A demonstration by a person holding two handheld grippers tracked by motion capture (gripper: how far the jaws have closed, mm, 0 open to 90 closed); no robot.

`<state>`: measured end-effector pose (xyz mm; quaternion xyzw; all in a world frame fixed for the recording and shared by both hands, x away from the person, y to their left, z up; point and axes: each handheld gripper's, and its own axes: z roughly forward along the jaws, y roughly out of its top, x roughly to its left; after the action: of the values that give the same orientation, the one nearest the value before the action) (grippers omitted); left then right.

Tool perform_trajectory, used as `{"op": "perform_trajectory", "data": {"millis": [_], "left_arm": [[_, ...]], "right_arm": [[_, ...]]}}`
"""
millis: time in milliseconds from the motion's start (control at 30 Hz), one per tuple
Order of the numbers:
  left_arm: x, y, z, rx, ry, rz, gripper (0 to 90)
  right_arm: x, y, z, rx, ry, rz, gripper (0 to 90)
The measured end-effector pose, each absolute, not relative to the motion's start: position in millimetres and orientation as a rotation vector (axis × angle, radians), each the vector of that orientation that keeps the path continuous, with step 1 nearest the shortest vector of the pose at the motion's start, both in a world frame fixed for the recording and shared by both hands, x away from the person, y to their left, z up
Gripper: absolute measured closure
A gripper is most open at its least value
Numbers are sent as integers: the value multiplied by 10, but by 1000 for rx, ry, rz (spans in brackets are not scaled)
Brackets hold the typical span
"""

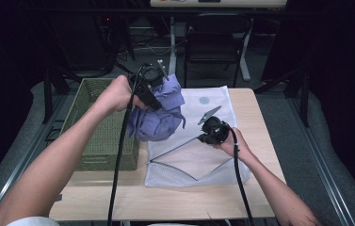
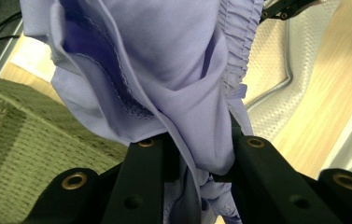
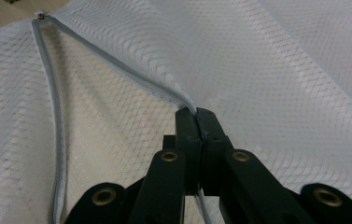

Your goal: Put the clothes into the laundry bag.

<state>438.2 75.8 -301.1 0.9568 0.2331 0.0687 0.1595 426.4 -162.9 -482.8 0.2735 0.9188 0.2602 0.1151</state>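
A lilac garment [image 1: 158, 113] hangs bunched from my left gripper [image 1: 152, 96], above the table between the basket and the mesh bag. In the left gripper view the jaws are shut on the garment [image 2: 164, 70], with gathered cloth squeezed between them at my left gripper [image 2: 197, 163]. A white mesh laundry bag [image 1: 198, 155] lies flat on the table with its grey zipper mouth spread open. My right gripper [image 1: 203, 138] is shut on the bag's upper zipper edge and holds it lifted. In the right gripper view the jaws of my right gripper [image 3: 196, 116] pinch the zipper edge [image 3: 117, 65] of the mesh.
A green woven basket [image 1: 97, 125] stands on the table's left side, close beside the hanging garment. Bare wood [image 1: 165, 200] runs along the front edge. A dark chair [image 1: 213, 42] stands beyond the table's far edge.
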Motion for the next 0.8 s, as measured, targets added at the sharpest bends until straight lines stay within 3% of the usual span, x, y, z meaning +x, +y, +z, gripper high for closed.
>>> {"op": "perform_trajectory", "data": {"millis": [800], "left_arm": [[4170, 661, -3505, 2773, 566, 76, 779]], "right_arm": [[4272, -1632, -4843, 813, 2694, 792, 896]]}}
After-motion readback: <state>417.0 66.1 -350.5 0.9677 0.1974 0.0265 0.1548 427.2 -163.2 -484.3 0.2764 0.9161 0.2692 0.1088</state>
